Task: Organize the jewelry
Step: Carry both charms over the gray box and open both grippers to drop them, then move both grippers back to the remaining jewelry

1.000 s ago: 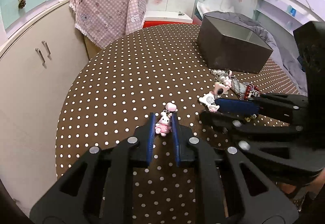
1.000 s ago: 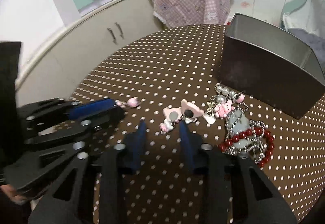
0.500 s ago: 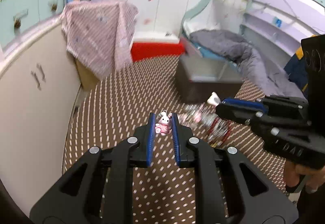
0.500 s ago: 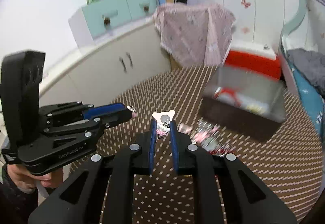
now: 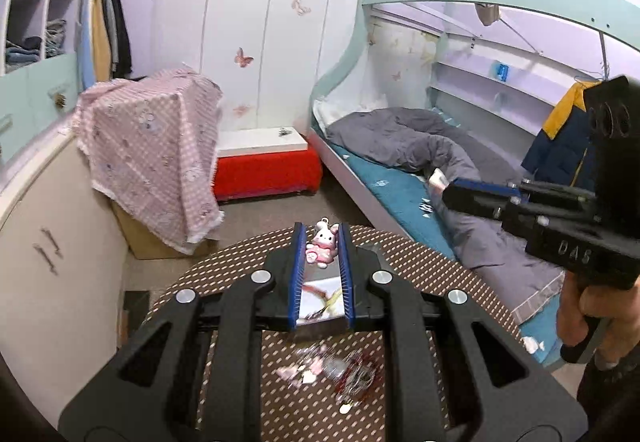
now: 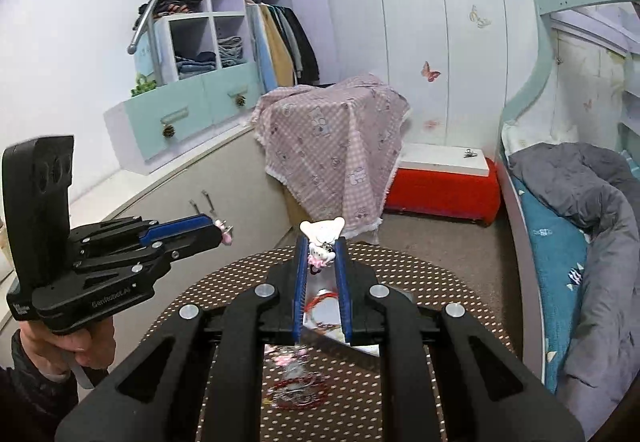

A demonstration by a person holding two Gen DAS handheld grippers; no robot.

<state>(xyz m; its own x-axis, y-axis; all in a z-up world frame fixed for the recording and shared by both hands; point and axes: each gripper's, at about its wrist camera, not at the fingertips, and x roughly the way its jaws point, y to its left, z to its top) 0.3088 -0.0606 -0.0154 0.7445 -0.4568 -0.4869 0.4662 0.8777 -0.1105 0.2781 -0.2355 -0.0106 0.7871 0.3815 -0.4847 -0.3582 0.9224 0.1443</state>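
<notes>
Left wrist view: the left hand-held gripper (image 5: 322, 242) is pinched on a pink bunny charm (image 5: 323, 244), raised above the tabletop (image 5: 224, 274).
Right hand-held gripper (image 6: 322, 254): clamped on a bear-head charm (image 6: 322, 238).
Advice: both grips should be kept firm until the open box (image 5: 320, 292) lies beneath.

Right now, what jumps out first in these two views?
Each gripper is clamped on a small charm, lifted above the polka-dot table: the left gripper holds a pink bunny charm, the right gripper a white-headed pink charm. Loose jewelry lies blurred on the table below.
</notes>
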